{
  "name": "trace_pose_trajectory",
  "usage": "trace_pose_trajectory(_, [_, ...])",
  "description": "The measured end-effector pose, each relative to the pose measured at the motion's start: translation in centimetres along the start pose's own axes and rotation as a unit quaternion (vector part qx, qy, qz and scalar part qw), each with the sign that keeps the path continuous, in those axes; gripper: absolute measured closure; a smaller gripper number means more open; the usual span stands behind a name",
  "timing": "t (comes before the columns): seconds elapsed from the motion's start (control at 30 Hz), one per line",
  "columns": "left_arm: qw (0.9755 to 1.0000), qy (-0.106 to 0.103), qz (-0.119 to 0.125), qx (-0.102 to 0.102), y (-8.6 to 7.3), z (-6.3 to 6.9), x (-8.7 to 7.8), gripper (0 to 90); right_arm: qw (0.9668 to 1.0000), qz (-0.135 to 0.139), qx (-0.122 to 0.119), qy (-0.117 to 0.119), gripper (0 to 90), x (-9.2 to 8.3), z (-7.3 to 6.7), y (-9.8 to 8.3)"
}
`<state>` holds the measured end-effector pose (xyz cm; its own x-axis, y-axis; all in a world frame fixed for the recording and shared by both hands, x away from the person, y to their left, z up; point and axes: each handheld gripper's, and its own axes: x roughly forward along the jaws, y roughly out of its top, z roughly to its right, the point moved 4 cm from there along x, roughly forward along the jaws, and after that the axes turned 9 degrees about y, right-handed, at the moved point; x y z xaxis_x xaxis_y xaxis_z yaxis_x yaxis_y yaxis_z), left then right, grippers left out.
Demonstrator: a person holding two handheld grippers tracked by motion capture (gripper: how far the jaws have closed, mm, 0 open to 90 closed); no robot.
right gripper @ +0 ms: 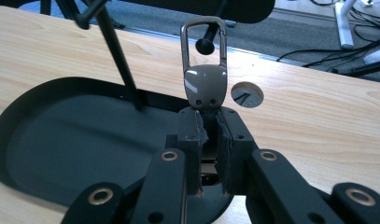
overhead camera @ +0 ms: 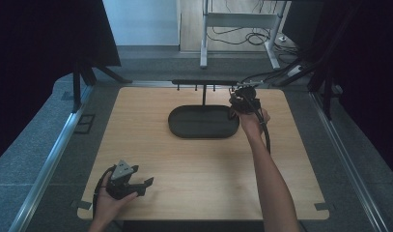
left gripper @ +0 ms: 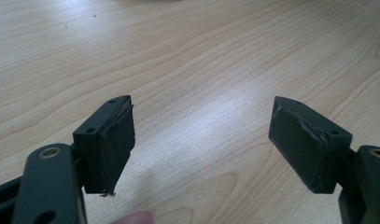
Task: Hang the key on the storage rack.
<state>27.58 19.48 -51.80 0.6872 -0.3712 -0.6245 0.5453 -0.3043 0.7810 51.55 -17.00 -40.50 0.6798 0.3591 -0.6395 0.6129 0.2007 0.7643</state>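
Observation:
My right gripper (right gripper: 208,122) is shut on a grey metal carabiner clip (right gripper: 205,65), which stands upright out of the jaws. Its loop sits in front of a black peg (right gripper: 205,44) of the hanger rack. In the high view the right gripper (overhead camera: 242,94) is at the right end of the rack's bar (overhead camera: 203,82), above the black oval tray (overhead camera: 203,122). My left gripper (left gripper: 201,140) rests open over bare wood, nothing between its pads; in the high view the left gripper (overhead camera: 145,185) lies at the table's near left.
The rack's thin post (right gripper: 117,56) rises from the tray's back edge. A round cable hole (right gripper: 247,94) is in the wooden tabletop (overhead camera: 194,169) behind the clip. Dark curtains, a metal frame and floor cables surround the table.

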Motion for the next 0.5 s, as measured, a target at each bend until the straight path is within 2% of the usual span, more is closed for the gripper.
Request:
trace_pose_trajectory(0.17, [1.0,0.0,0.0,-0.001,0.0,-0.1,0.0,23.1,1.0,-0.001,0.005,-0.005,81.0,0.6,0.2,0.1])
trace_pose_trajectory(0.5, [1.0,-0.001,0.0,0.0,0.0,0.0,0.0,23.1,0.9999,-0.006,0.01,0.006,80.2,1.3,0.2,-0.2])
